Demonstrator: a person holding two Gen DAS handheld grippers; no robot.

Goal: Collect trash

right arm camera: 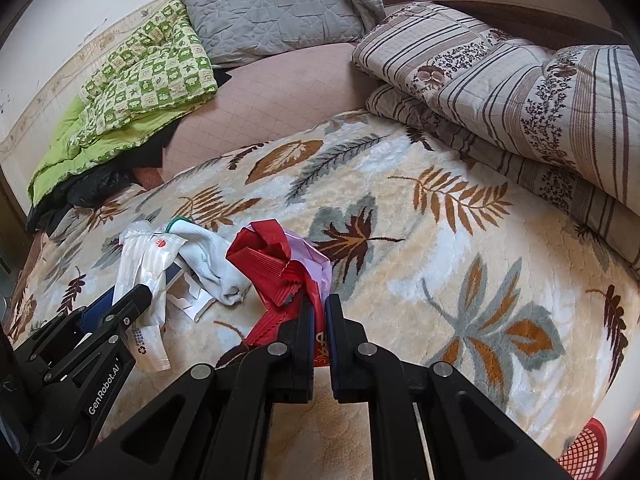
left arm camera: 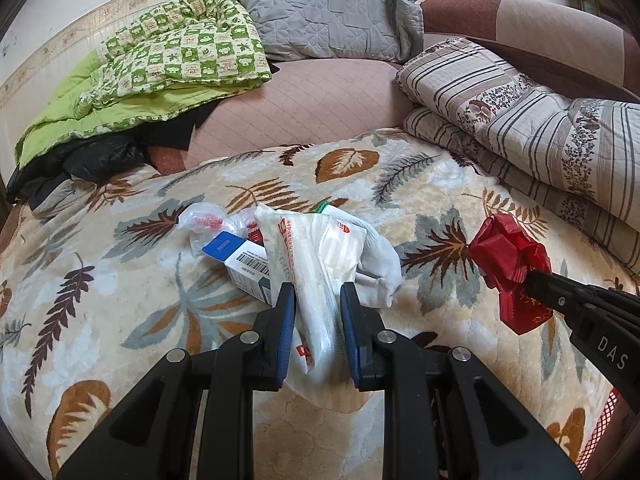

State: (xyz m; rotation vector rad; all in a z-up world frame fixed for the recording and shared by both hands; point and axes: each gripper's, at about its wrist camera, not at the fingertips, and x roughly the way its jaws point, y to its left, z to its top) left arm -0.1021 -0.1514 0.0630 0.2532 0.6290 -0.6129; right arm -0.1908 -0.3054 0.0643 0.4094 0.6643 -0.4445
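The left gripper (left arm camera: 316, 300) is clamped on a white wrapper (left arm camera: 316, 264); the right gripper (right arm camera: 319, 312) is pinched tight on a crumpled red wrapper (right arm camera: 276, 264). Both pieces sit just above the leaf-patterned bed blanket (left arm camera: 420, 184). At eleven o'clock of the left gripper lie a blue-and-white box (left arm camera: 240, 260) and clear plastic (left arm camera: 204, 220). The pickup looks done; next, I'd guess, is carrying both to the red basket (right arm camera: 584, 452) at five o'clock.

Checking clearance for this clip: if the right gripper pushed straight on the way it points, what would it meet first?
The right gripper is shut on the red wrapper, so that leads. Beyond it lies only the leaf-patterned blanket, probably first contact, though depth is unclear. The white sock sits off to its left.
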